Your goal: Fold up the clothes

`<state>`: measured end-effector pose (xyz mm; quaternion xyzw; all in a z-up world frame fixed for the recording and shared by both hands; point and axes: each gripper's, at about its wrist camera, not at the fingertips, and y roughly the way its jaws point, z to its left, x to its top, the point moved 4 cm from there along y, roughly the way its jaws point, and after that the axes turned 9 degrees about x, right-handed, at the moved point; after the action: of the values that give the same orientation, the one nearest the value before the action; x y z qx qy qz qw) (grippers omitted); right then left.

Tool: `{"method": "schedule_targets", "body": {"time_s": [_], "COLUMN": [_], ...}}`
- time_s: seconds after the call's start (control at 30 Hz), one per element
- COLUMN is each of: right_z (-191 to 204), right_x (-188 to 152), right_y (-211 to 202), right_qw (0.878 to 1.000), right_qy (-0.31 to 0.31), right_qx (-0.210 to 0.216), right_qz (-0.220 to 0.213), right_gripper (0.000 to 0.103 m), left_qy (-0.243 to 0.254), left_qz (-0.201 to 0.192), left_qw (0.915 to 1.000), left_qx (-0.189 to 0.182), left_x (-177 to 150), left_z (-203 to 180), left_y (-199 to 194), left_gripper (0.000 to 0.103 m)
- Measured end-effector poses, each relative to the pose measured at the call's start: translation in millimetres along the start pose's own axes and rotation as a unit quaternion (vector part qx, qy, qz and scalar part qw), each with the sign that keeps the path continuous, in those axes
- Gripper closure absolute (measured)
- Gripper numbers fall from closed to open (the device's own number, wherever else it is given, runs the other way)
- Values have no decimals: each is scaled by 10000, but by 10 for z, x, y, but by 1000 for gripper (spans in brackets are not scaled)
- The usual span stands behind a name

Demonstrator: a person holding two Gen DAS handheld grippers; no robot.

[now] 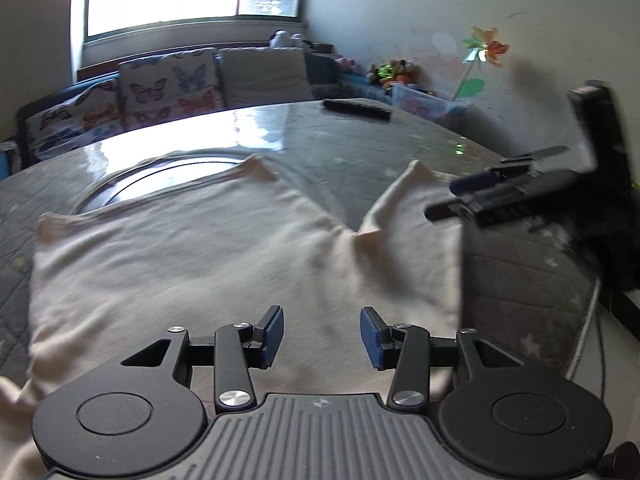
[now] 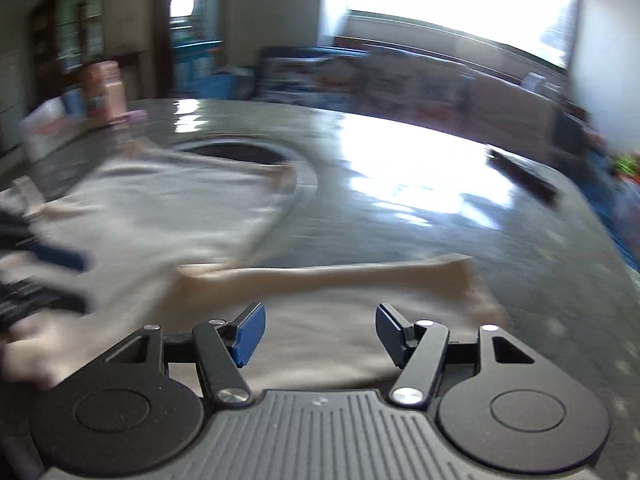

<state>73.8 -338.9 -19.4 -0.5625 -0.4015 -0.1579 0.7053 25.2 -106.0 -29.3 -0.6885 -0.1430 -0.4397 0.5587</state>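
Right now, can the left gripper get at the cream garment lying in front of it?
Probably yes: the left gripper is open, the cream garment lies spread directly beneath its fingers, and nothing sits between them.

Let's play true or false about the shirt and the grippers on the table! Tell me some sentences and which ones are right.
1. The left gripper is open with nothing between its fingers. True.
2. The right gripper is squeezing the shirt. False: it is open and holds nothing.
3. The cream shirt lies spread on the table. True.
4. A red ball sits on the shirt. False: no ball is there.
5. A dark, long object lies at the table's far edge. True.
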Motion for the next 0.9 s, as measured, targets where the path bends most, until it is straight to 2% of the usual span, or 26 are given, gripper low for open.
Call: {"method": "schedule_targets", "body": {"time_s": [0.13, 0.27, 0.4, 0.43, 0.47, 0.67, 0.8, 0.9], "right_z": [-495, -827, -889, -885, -879, -899, -942, -941], "right_x": [-21, -73, -155, -160, -164, -277, -473, -541], "right_y": [32, 105, 155, 133, 107, -271, -329, -284], "right_qw": [9961, 9910, 9896, 9892, 9888, 9837, 9787, 9784], "right_qy": [508, 961, 1205, 1218, 1227, 1228, 1208, 1250], "right_qx": [-710, -924, -751, -767, -790, -1226, -1638, -1640], "right_qz": [-116, -150, -240, -269, -298, -479, -262, -158], "right_gripper": [44, 49, 72, 87, 94, 96, 96, 95], "left_qy": [99, 173, 197, 204, 210, 242, 251, 257], "left_qz": [20, 105, 159, 160, 161, 140, 122, 109], "left_qw": [9999, 9997, 9996, 9996, 9996, 9995, 9994, 9994], "left_qx": [-136, -161, -138, -132, -126, -165, -189, -207], "left_x": [19, 1, -18, -22, -27, -44, -50, -55], "left_z": [-138, -231, -261, -264, -267, -278, -287, -294], "left_y": [35, 84, 113, 116, 118, 120, 109, 100], "left_gripper": [57, 57, 57, 57, 57, 56, 54, 54]}}
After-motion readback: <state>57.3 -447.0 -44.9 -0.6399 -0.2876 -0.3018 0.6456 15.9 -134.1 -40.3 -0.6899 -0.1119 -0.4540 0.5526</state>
